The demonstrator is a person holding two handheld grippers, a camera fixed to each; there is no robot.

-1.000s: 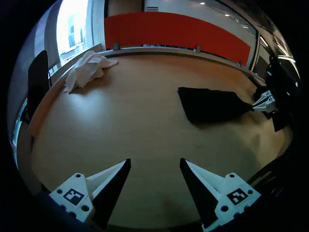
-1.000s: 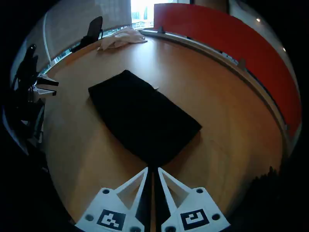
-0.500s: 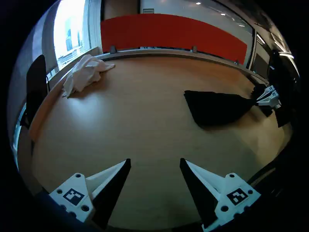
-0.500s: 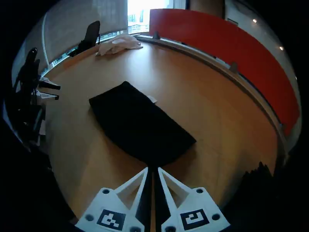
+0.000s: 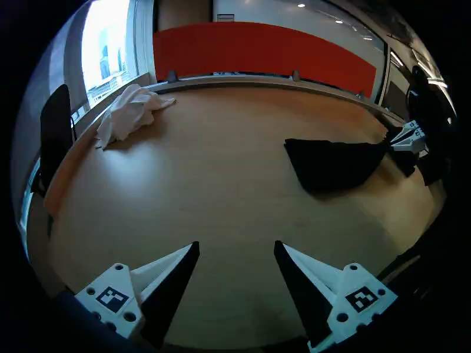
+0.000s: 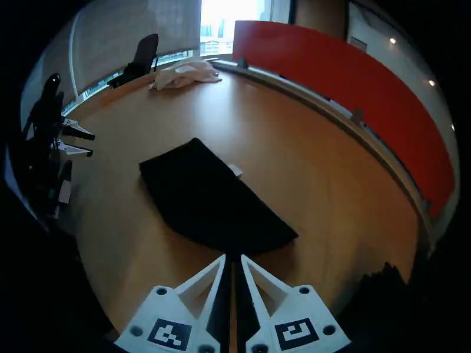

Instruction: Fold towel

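Note:
A black towel (image 6: 212, 200) lies on the wooden table (image 6: 306, 159), with its near corner drawn up between the fingers of my right gripper (image 6: 233, 259), which is shut on it. In the left gripper view the same towel (image 5: 332, 165) lies at mid right, its far corner lifted by the right gripper (image 5: 406, 136). My left gripper (image 5: 235, 246) hangs open over bare table, well short of the towel, with nothing between its fingers. The right gripper view shows that left gripper (image 6: 88, 146) far off at the left edge, a hand behind it.
A crumpled white cloth (image 5: 129, 112) lies at the table's far corner by the window, also the pale heap (image 6: 185, 73). A red partition (image 5: 265, 50) runs along the table's far edge. A dark chair (image 5: 56, 126) stands beyond the left edge.
The right gripper has drawn back and risen a little, dragging the black towel's corner with it, so the towel slid and bunched toward it. The left gripper stays open and nearly still.

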